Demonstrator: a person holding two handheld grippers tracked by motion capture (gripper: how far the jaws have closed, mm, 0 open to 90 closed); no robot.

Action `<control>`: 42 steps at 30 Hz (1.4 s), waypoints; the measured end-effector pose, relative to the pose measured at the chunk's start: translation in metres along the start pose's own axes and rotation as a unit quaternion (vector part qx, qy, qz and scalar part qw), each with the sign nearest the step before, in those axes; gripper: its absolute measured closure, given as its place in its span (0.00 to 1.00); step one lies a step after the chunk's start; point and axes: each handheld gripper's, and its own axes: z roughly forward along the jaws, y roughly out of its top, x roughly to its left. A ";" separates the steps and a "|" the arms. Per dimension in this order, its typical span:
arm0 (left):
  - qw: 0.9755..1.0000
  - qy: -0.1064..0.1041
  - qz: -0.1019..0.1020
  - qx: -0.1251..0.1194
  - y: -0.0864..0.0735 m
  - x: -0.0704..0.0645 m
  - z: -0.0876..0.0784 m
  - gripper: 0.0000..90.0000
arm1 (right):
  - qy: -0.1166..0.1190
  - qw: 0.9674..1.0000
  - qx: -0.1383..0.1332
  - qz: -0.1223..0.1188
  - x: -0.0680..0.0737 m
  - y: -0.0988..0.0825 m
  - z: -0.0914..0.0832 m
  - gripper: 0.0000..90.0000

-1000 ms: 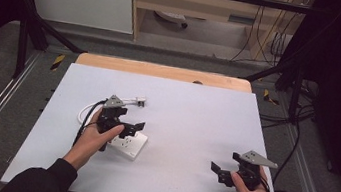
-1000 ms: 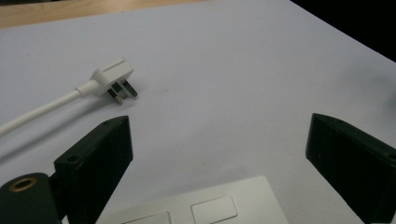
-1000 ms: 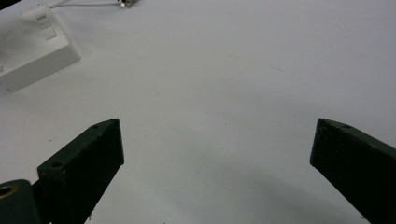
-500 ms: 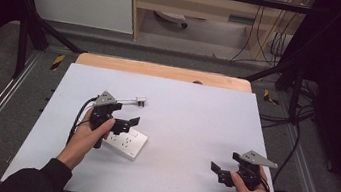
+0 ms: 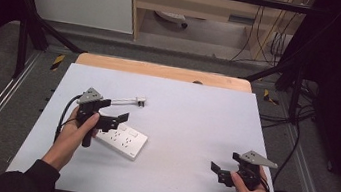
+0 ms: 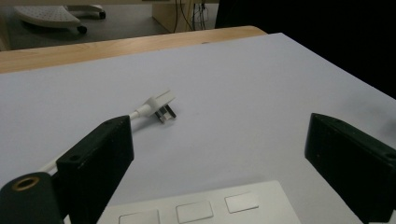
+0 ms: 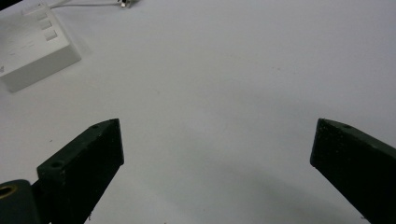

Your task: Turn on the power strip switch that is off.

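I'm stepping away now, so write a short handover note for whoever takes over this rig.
Left gripper: jaws open, holding nothing, over the near end of the power strip.
Right gripper: jaws open, holding nothing, above bare table at the near right.
Plug: lies unplugged on its cord beyond the strip, prongs showing.
Done: nothing gripped yet.
Left: probably grip the plug and seat it in the strip, perhaps steadying the strip with the right.

Strip (image 5: 124, 140) under left gripper (image 5: 113, 121): white, pale grey switch squares on top. Plug (image 6: 159, 100) ahead of left jaws: white body, white cord, dull metal pins. Left gripper: black, grey top plate, black cable. Right gripper (image 5: 221, 173): black, grey plate. Table (image 5: 190, 124) beneath both: plain pale lavender-grey; far edge (image 5: 162, 70) beyond left gripper light wood.
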 end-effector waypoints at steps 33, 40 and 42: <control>0.999 0.029 -0.010 -0.019 -0.004 0.031 -0.072 0.09 | -0.006 1.000 -0.001 0.003 -0.001 0.000 -0.001 0.03; 0.999 0.036 -0.011 -0.017 -0.016 0.038 -0.087 0.09 | -0.007 1.000 -0.001 0.002 -0.001 0.000 -0.001 0.03; 0.999 0.040 -0.010 -0.018 -0.022 0.042 -0.093 0.09 | -0.008 1.000 -0.001 0.003 -0.001 0.000 -0.001 0.03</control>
